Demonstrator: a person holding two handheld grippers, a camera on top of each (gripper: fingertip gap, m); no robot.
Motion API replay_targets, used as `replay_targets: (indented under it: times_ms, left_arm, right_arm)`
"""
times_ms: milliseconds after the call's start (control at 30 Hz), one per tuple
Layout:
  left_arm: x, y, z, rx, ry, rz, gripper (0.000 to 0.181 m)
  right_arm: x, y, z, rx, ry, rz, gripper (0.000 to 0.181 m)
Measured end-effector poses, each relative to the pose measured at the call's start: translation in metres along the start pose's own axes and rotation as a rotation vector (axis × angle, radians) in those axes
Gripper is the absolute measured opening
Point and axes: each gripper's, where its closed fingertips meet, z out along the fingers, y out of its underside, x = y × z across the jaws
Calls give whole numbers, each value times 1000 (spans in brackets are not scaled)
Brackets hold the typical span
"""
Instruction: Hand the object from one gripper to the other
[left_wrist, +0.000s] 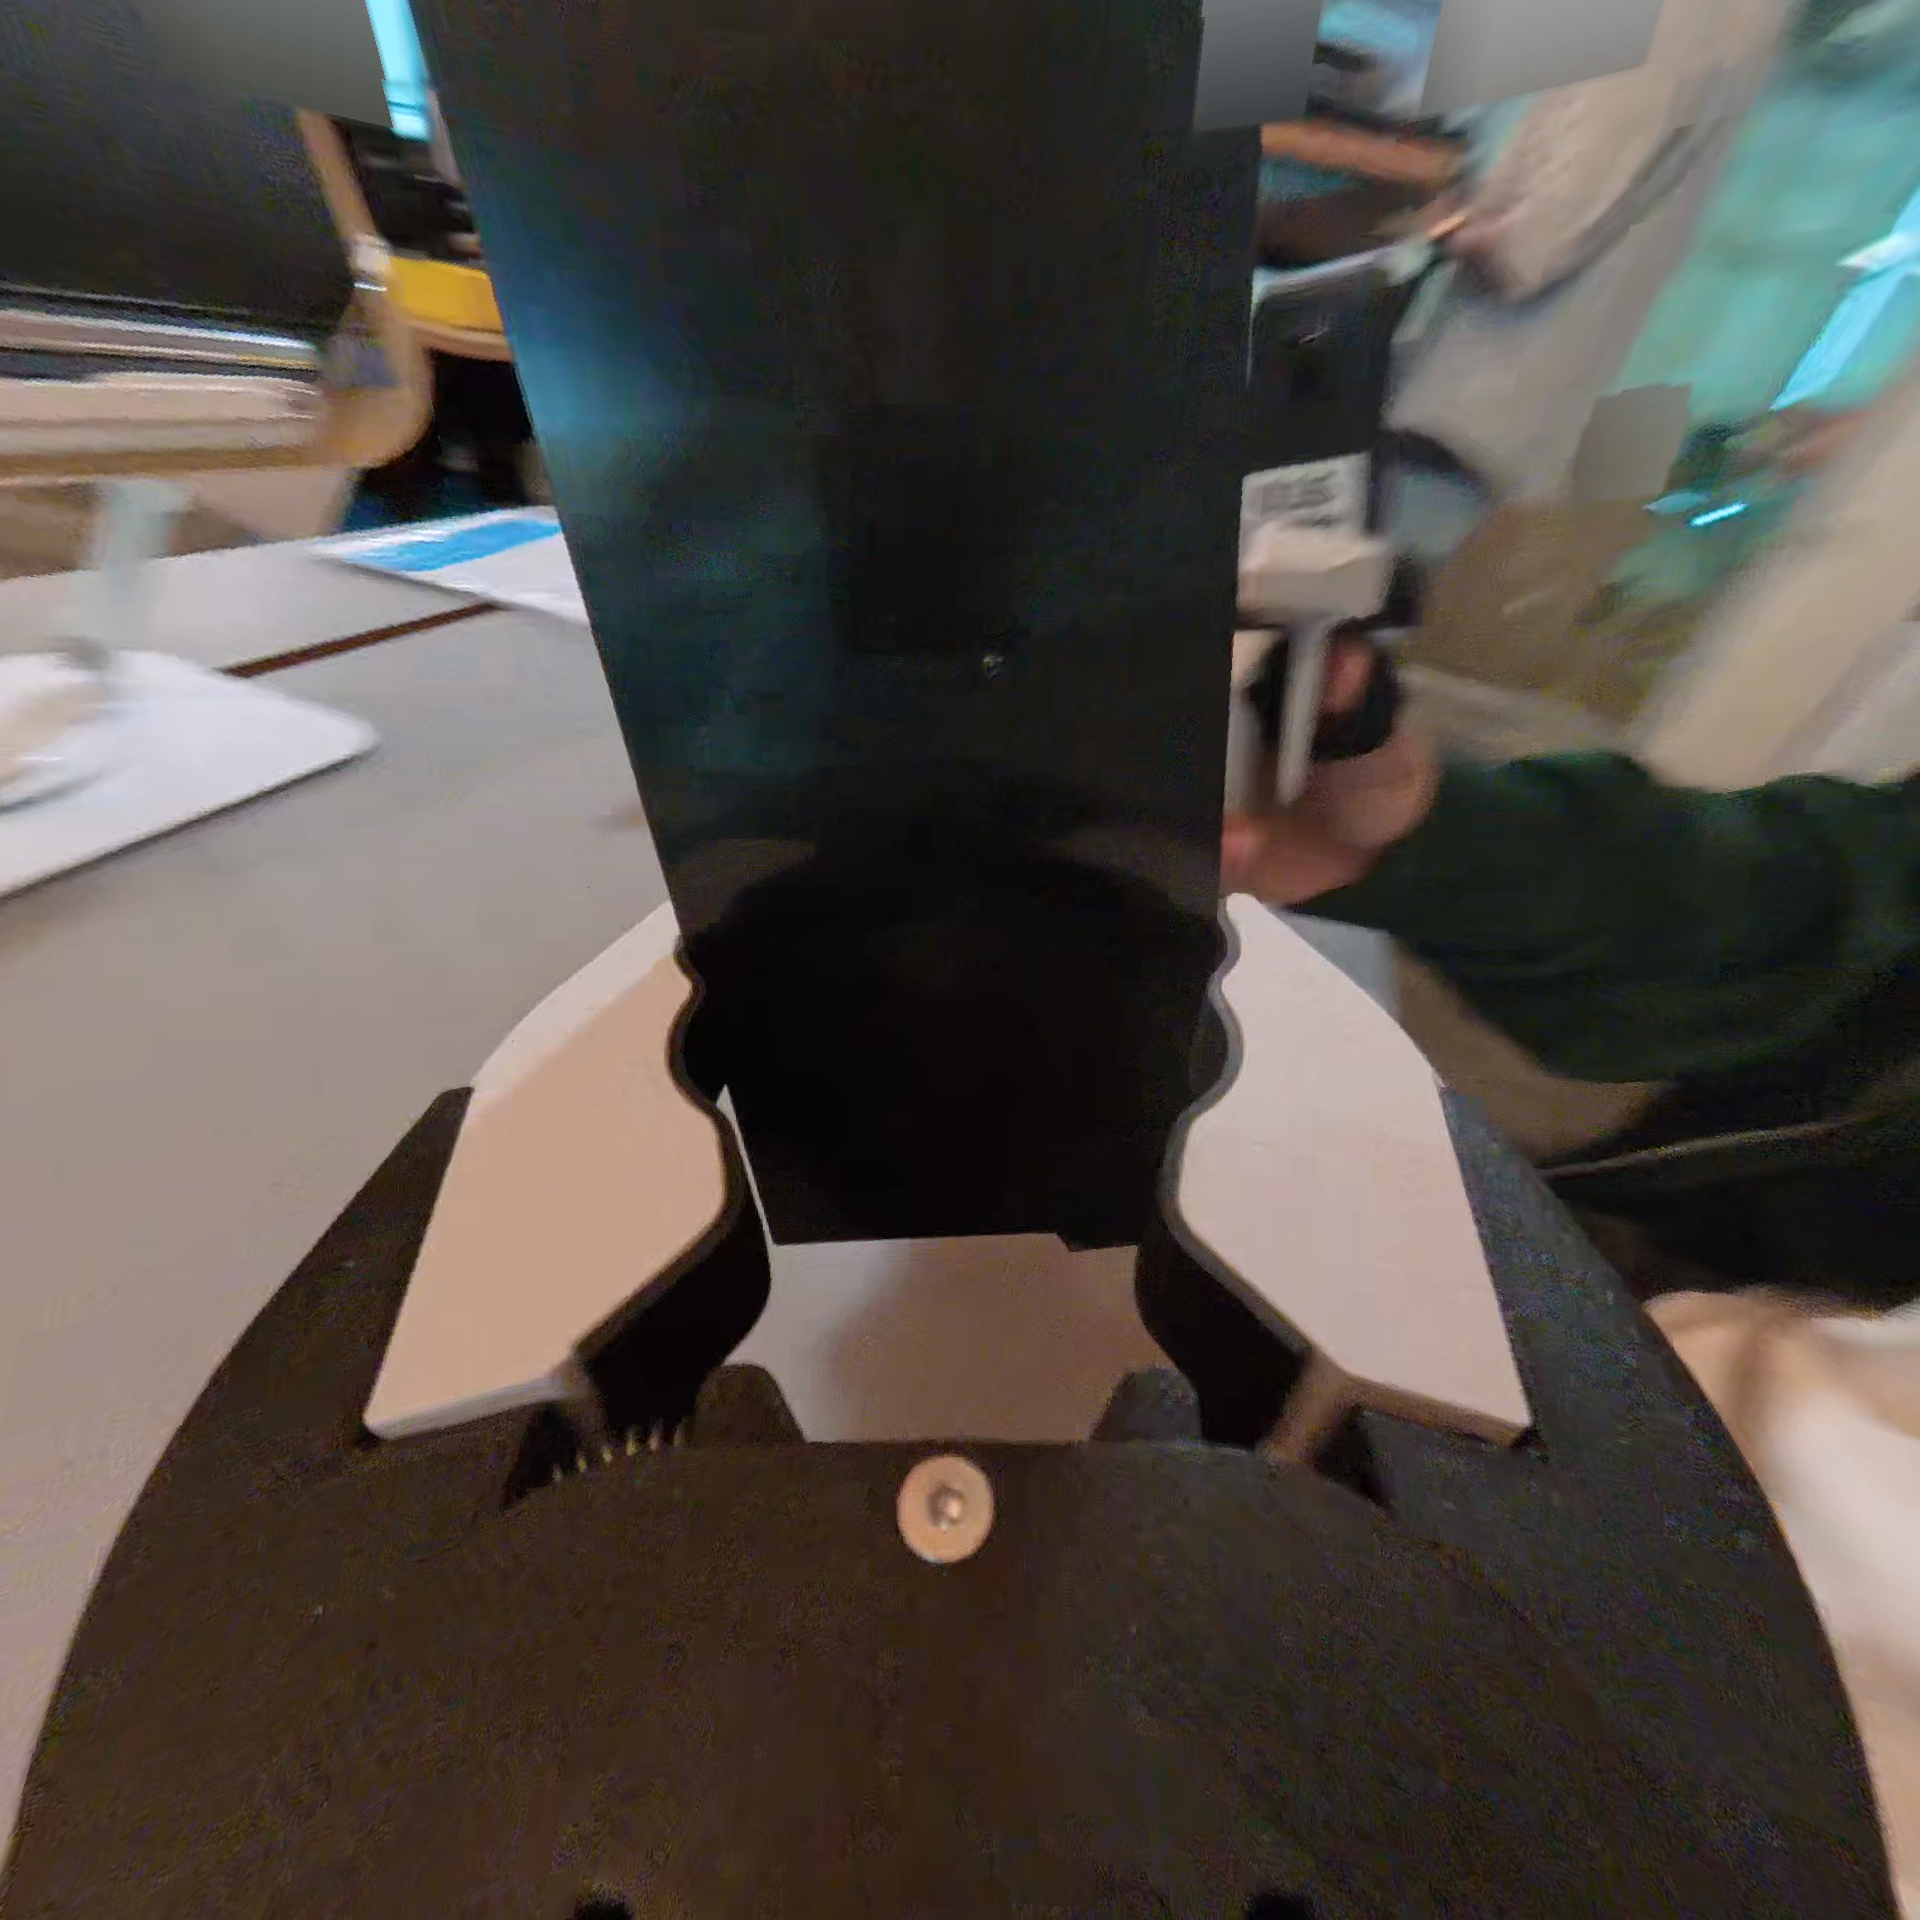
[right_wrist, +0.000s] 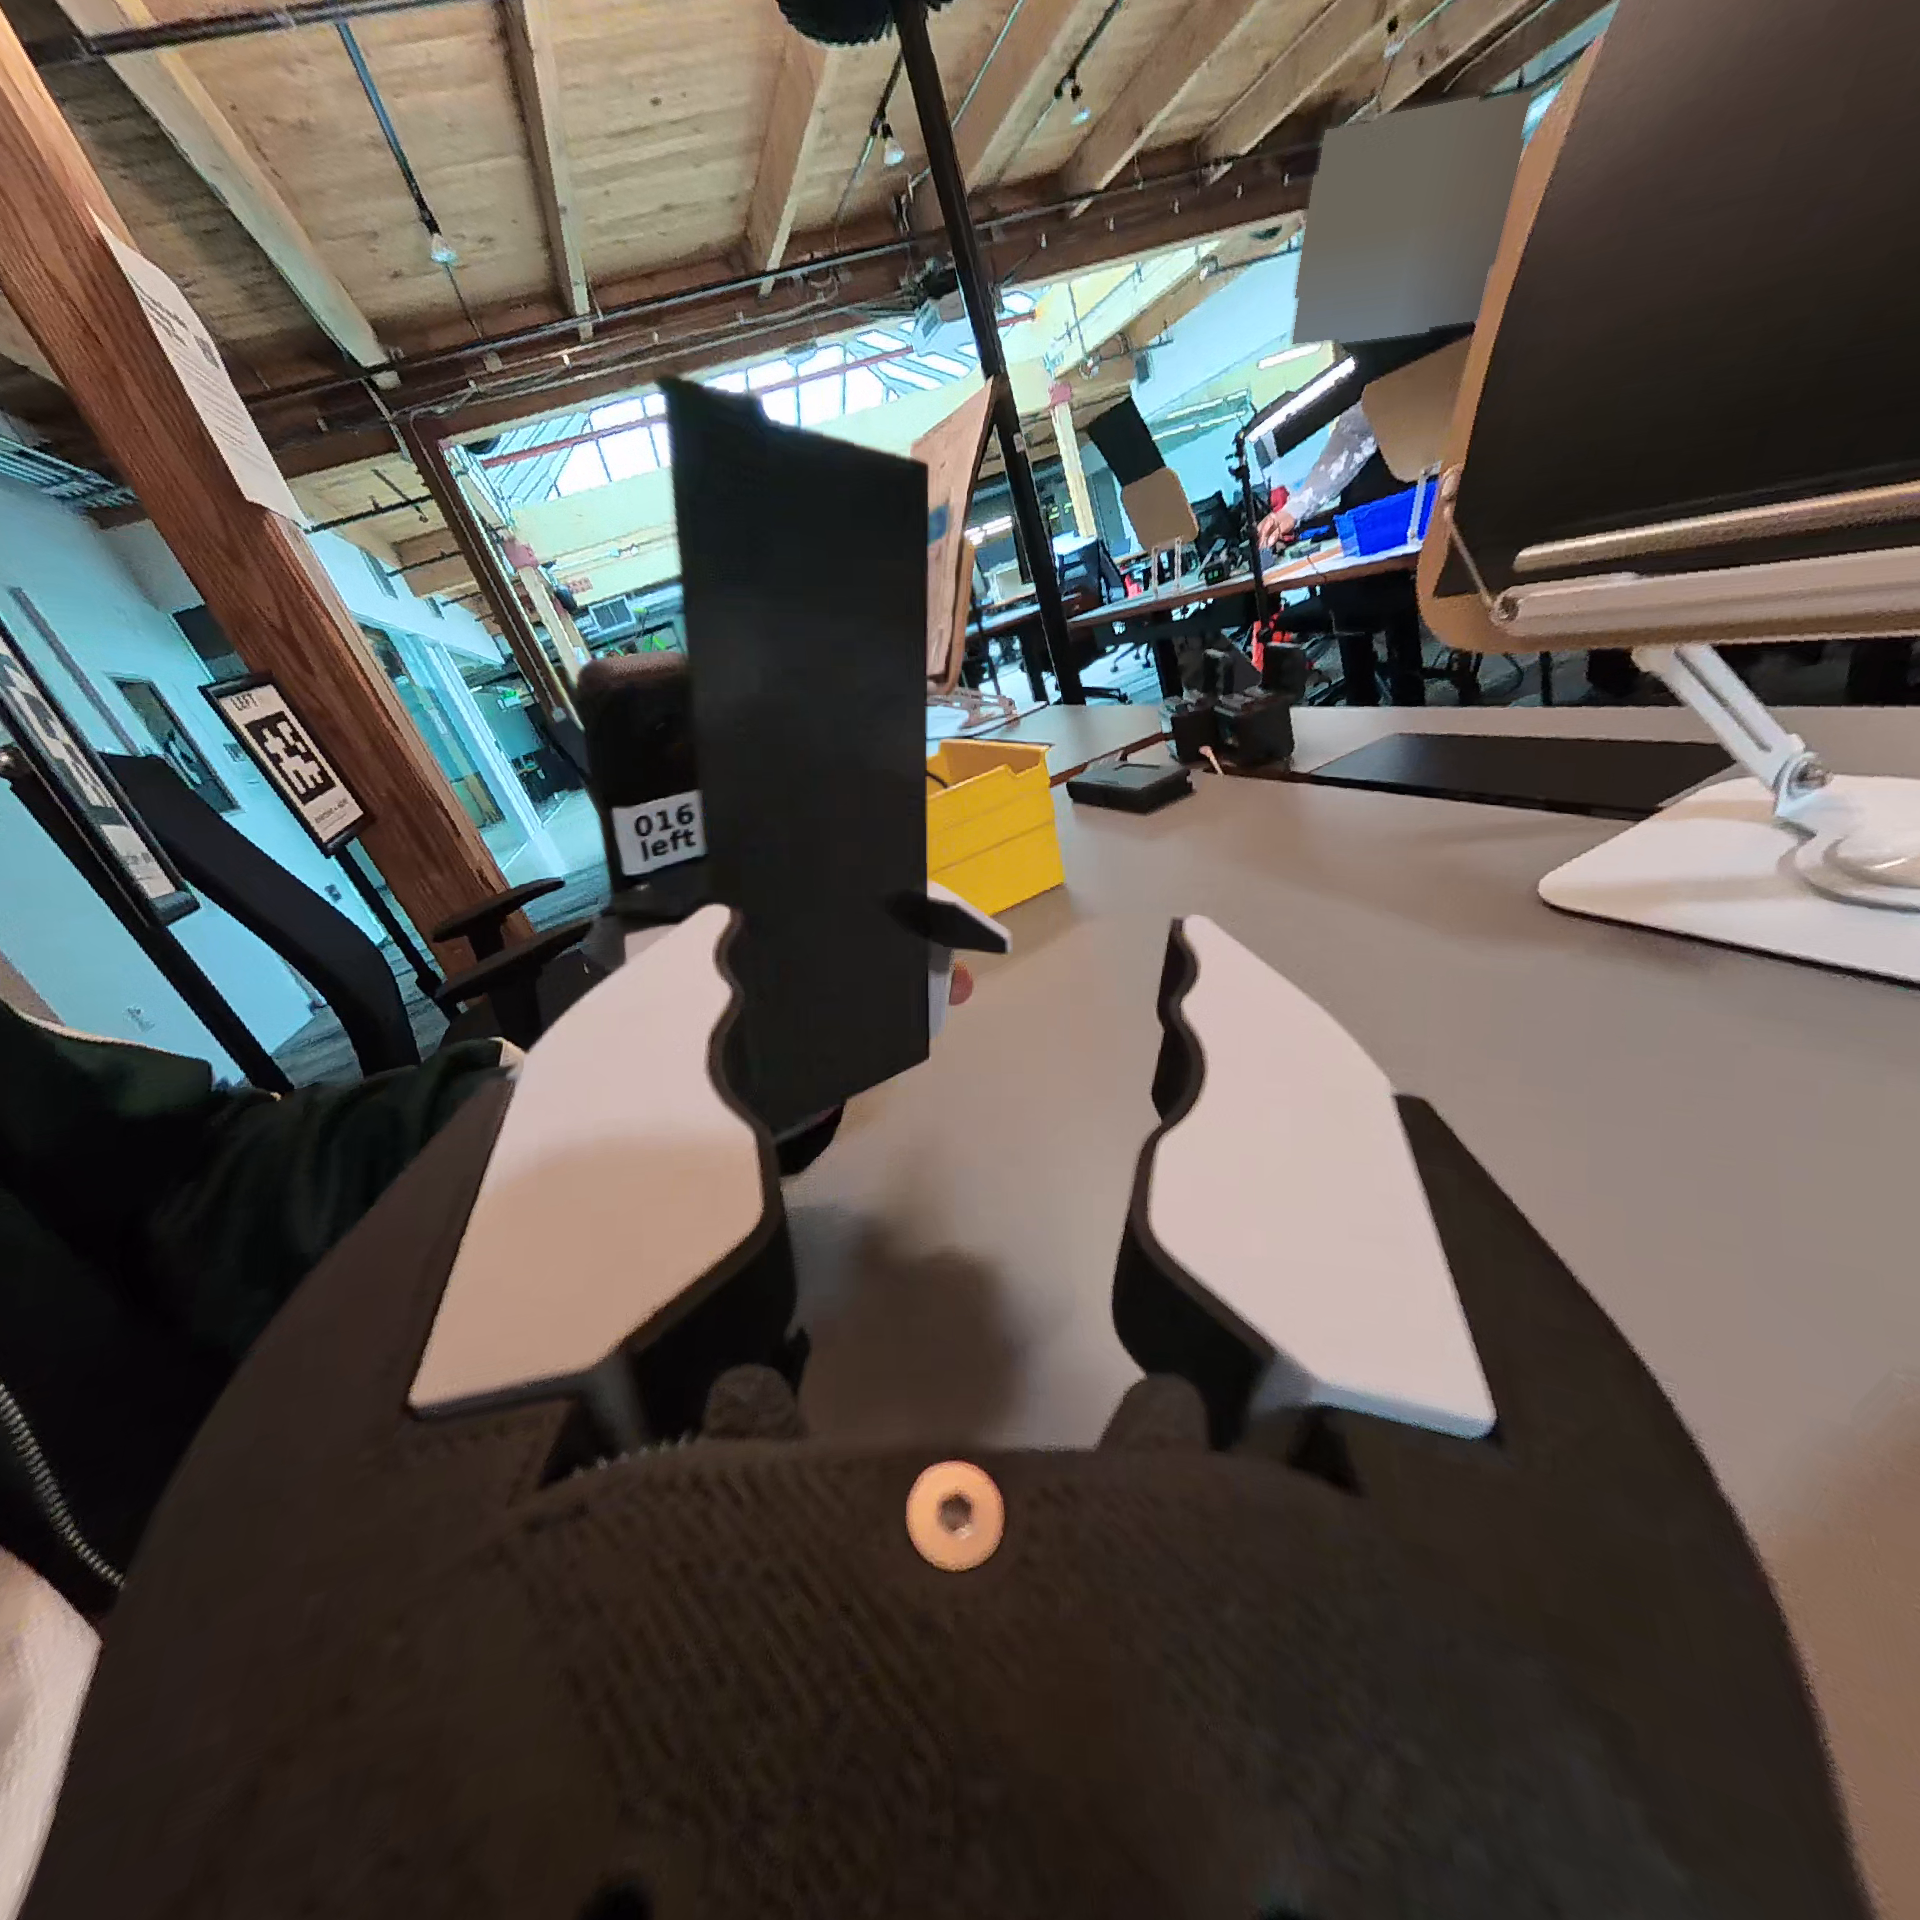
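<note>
Upright above the grey bench (right_wrist: 1351, 1039), a black flat panel (left_wrist: 883, 520) is clamped between the left gripper (left_wrist: 951, 1049) fingers; the right gripper (right_wrist: 956, 1039) waits just beside it, fingers spread and empty.

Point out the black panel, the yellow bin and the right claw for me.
black panel (right_wrist: 810, 748), right wrist view, middle of its flat face.
yellow bin (right_wrist: 992, 831), right wrist view, its front wall.
right claw (right_wrist: 961, 997), right wrist view, midway between its fingertips.
</note>
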Motion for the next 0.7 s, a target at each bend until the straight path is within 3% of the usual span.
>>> replay_targets:
  times_ms: [133, 267, 467, 700]
  left_arm:
    - [35, 2, 8, 17, 247, -104, 90]
    - [62, -2, 16, 50, 377, -174, 90]
    - [78, 5, 26, 19, 407, -162, 91]
    - [72, 11, 30, -7, 365, -149, 91]
  right_arm:
    - [-8, 12, 8, -48, -28, -25, 78]
    - [-26, 17, 15, -71, -97, -39, 76]
    - [-46, 11, 16, -46, -215, 29, 73]
    - [-57, 7, 21, -42, -248, 76, 90]
